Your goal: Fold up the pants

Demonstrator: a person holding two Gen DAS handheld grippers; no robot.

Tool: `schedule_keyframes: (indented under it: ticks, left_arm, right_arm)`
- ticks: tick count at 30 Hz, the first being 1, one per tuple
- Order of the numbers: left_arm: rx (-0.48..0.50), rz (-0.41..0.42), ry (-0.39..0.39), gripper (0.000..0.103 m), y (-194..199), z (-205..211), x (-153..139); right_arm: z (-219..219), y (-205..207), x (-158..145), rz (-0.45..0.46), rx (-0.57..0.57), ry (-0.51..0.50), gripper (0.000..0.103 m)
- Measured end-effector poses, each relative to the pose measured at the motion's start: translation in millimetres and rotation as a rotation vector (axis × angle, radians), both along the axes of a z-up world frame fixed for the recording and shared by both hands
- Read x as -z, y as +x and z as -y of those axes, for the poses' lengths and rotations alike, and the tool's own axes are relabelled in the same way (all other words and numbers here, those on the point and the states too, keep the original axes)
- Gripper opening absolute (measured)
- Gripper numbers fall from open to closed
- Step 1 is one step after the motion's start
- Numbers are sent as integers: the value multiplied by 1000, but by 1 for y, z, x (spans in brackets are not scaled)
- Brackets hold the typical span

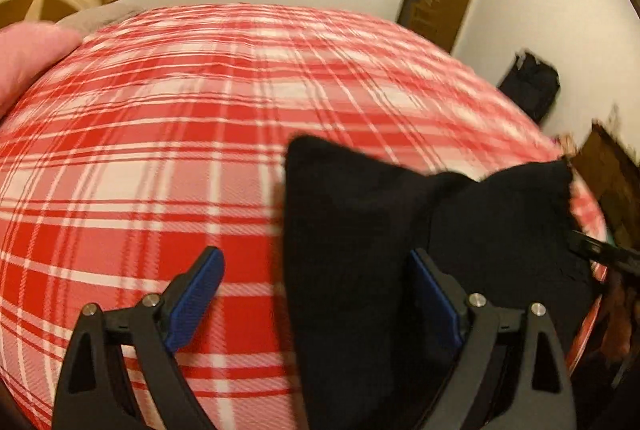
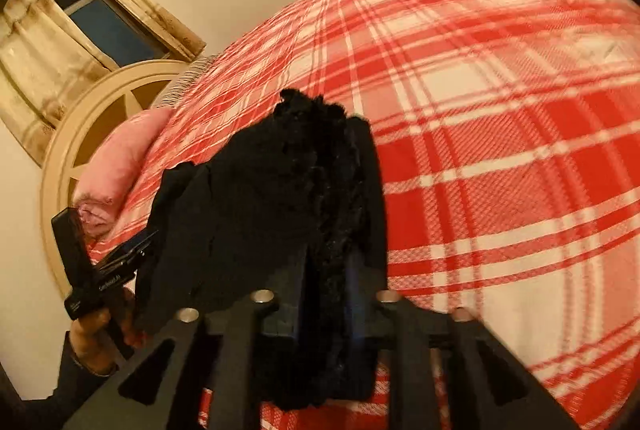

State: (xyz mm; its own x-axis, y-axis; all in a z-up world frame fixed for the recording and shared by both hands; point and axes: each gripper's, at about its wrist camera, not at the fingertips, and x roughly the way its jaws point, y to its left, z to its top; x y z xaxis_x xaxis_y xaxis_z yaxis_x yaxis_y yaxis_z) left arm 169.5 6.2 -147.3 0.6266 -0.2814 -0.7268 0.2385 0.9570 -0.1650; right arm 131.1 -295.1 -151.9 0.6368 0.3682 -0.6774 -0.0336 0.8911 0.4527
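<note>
A: While the black pants [image 2: 280, 190] hang bunched over the plaid bed [image 1: 140, 170], why lift them?

B: Probably to let them drop straight for a fold. The right tongs [image 2: 326, 270] clench the cloth; the left tongs [image 1: 316, 294] gape wide, gripping nothing, one blue pad [image 1: 434, 294] against the fabric.

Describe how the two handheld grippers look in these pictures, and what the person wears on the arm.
The left gripper has matte black fingers with triangular cut-outs, silver round pivot pins and ribbed blue pads. The right gripper shows the same black linkage and silver pins; its blue pads are mostly hidden. Seen from the right wrist, the left gripper's black handle carries small white lettering, too blurred to read. A dark sleeve covers the forearm.
</note>
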Motion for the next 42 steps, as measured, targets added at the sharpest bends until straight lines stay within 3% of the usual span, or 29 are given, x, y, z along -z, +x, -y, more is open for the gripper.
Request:
schedule_keyframes:
  ticks: [1,3,6,10,13,17,20,22,27,34,42]
  left_arm:
    - [12,6,18,94,-3,6,2]
    - [22,33,44,94,-8,11,3]
    - [18,53,76,94,-14,9,-1]
    - [17,89,78,94,-25,5,-11]
    - [41,87,95,95,-28,11,-8]
    - [50,64,135,99,-28,14,4]
    - [46,55,116,101,-29,10,5]
    - [43,52,118,101,-29,10,4]
    - [44,41,126,101,-26,10,1]
    - [32,63,218,103,10,0,-13]
    - [32,33,181,103,37,1,6]
  right_arm:
    - [-2,-4,-11,48,33,-54,52]
    - [-9,-10,-31,138,16,-75,53]
    - [-36,-13,-52,231,-112,-74,53]
    - [-69,-6,-33,165,-213,-145,53]
    - [-71,0,1,67,-178,-240,54]
    - [-76,-3,-11,71,-202,-287,54]
    - [-96,-2,-31,143,-276,-269,54]
    - [-114,6,-38,171,-300,-316,55]
    - [-128,12,-26,146,-311,-382,55]
    - [-115,-25,-4,147,-266,-579,55]
    - [-97,-44,13,184,-220,-539,57]
